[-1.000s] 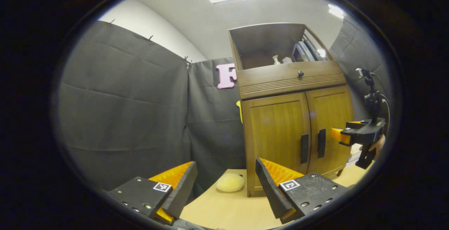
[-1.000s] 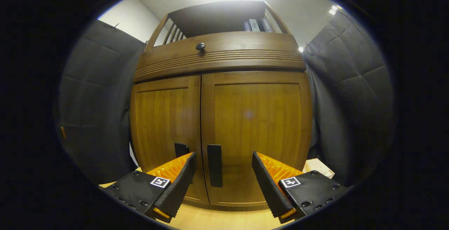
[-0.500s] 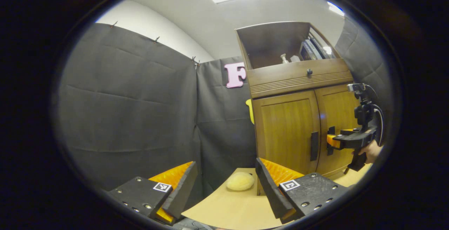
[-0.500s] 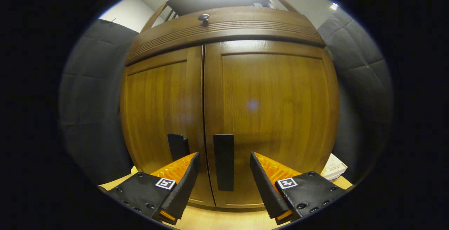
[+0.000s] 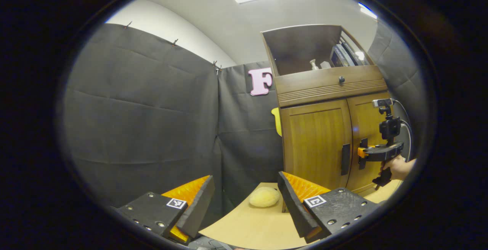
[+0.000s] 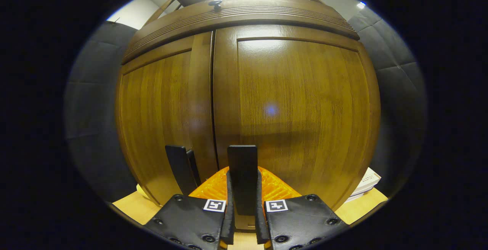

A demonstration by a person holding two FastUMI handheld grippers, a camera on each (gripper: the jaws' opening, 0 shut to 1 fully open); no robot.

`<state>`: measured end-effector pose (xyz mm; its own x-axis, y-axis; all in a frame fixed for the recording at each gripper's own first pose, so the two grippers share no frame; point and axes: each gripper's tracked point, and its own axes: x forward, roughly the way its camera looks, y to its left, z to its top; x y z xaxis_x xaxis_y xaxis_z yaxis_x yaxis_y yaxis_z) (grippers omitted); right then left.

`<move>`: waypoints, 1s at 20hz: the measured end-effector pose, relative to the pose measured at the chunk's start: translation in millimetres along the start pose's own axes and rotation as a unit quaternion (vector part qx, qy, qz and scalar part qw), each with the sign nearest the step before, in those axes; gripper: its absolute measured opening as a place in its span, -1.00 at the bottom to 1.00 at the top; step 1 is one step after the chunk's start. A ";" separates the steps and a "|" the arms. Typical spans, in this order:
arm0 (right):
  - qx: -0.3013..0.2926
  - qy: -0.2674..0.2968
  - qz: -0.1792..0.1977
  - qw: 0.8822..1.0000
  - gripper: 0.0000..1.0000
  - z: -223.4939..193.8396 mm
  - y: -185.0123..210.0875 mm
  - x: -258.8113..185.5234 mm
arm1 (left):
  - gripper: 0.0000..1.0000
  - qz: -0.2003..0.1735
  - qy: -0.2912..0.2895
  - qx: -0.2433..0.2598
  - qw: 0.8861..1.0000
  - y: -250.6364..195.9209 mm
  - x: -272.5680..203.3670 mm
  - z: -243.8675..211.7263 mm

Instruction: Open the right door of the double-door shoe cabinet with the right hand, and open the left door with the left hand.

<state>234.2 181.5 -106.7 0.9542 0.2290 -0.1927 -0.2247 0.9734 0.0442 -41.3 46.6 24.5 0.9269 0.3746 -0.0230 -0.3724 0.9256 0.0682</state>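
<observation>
The wooden shoe cabinet [image 5: 324, 128] stands on the tabletop at the right of the left gripper view, both doors closed. In the right gripper view the right door [image 6: 297, 109] is close in front, and my right gripper [image 6: 243, 189] is shut on its dark vertical handle [image 6: 242, 166]. The left door [image 6: 160, 116] has its own handle [image 6: 181, 168] just to the left, untouched. The left gripper view also shows the right gripper [image 5: 375, 153], held by a hand [image 5: 398, 168], at the right door's handle. My left gripper [image 5: 245, 179] is open, well short of the cabinet, nothing between its fingers.
A pale yellow round pad [image 5: 264, 196] lies on the light wooden tabletop [image 5: 259, 223] by the cabinet's left foot. A drawer with a knob [image 5: 341, 79] and an open shelf sit above the doors. A book-like stack [image 6: 366, 181] lies to the cabinet's right.
My right gripper moved in to the right door and its fingers shut on the handle. The left gripper drifted slightly, so the cabinet sits farther right in its view; it stays open.
</observation>
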 end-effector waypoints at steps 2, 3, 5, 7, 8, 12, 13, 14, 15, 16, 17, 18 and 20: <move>0.005 0.006 0.006 1.000 -0.65 0.2 -0.5 -5.0 | 0.96 -0.003 0.000 -0.006 1.000 -1.9 -0.2 -0.5; 0.006 0.009 0.013 1.000 -0.78 0.3 0.9 -8.2 | 0.96 -0.006 0.000 -0.010 1.000 -3.1 0.2 -0.8; 0.005 0.011 0.024 1.000 -0.72 1.0 0.9 -17.3 | 0.97 -0.012 0.000 -0.016 1.000 -6.1 0.4 -1.5; 0.008 0.011 0.034 0.999 -0.72 1.5 0.7 -29.8 | 0.97 -0.022 0.001 -0.023 0.999 -9.6 0.5 -2.0; 0.011 0.013 0.039 0.999 -0.72 0.9 0.1 -37.1 | 0.97 -0.030 0.001 -0.026 0.999 -11.6 0.4 -2.3; 0.013 0.018 0.055 0.998 -0.72 -0.5 -3.0 -64.3 | 0.97 -0.064 0.000 -0.036 0.997 -20.3 2.3 -2.4; 0.014 0.020 0.058 0.998 -0.72 -1.1 -4.8 -70.1 | 0.97 -0.075 0.001 -0.038 0.996 -22.4 2.5 -2.1; 0.018 0.021 0.061 0.998 -0.72 -0.9 -7.1 -77.2 | 0.97 -0.085 0.001 -0.040 0.996 -24.1 2.9 -1.4; 0.020 0.022 0.063 0.998 -0.72 -2.2 -9.3 -83.2 | 0.97 -0.093 0.000 -0.042 0.995 -24.3 2.6 0.7; 0.021 0.023 0.065 0.997 -0.72 -2.0 -11.7 -89.4 | 0.97 -0.101 -0.001 -0.042 0.994 -23.1 0.7 4.2; 0.020 0.026 0.067 0.997 -0.72 -2.7 -13.2 -96.0 | 0.97 -0.109 -0.002 -0.043 0.993 -21.3 -1.8 7.9; 0.019 0.028 0.069 0.997 -0.72 -2.6 -15.9 -101.3 | 0.97 -0.117 -0.002 -0.043 0.992 -22.0 -2.2 8.7; 0.019 0.032 0.072 0.997 -0.72 -2.1 -21.6 -113.1 | 0.97 -0.132 -0.002 -0.044 0.990 -24.2 -1.0 12.7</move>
<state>130.8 134.6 -87.9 0.8982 0.3662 -0.2432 -0.3487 0.9304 0.1131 -32.6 23.2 35.5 0.9925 0.1193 -0.0249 -0.1199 0.9924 -0.0261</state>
